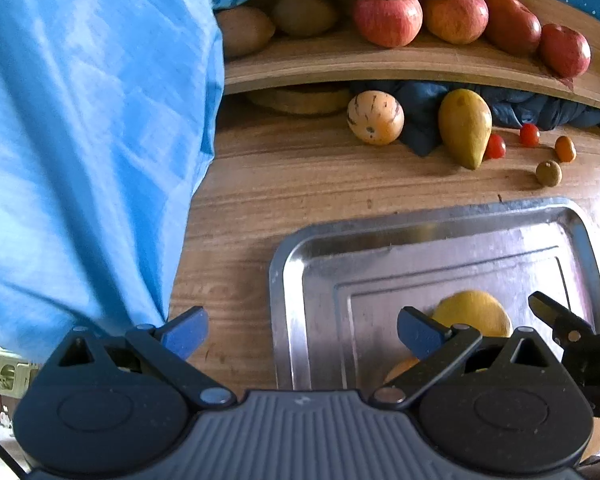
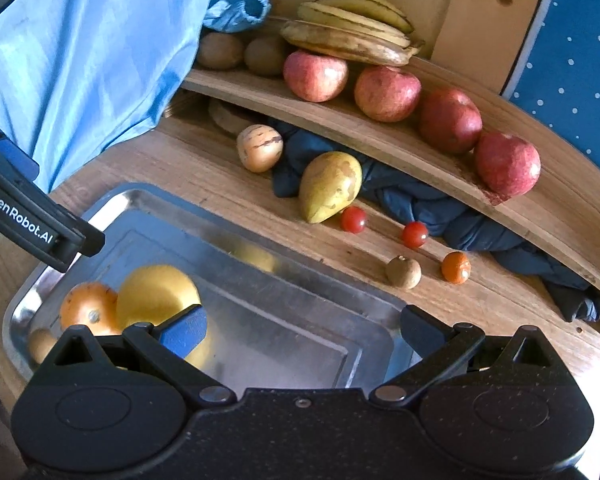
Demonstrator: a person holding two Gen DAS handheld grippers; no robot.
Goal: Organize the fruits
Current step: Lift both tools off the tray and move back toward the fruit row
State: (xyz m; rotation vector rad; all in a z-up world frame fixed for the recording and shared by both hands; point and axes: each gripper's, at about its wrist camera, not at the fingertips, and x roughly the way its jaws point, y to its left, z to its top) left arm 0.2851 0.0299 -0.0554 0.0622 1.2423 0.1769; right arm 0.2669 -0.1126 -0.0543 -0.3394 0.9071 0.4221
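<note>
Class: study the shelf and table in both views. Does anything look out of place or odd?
Yes: a crumpled dark blue cloth is stuffed under the wooden shelf, among loose fruit like the pear. It isn't fruit.

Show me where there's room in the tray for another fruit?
The metal tray is bare across its middle and right end, next to the yellow fruit. Its left end is crowded: the yellow fruit and orange fruit touch there. The wooden table between the tray and the striped melon is bare too.
</note>
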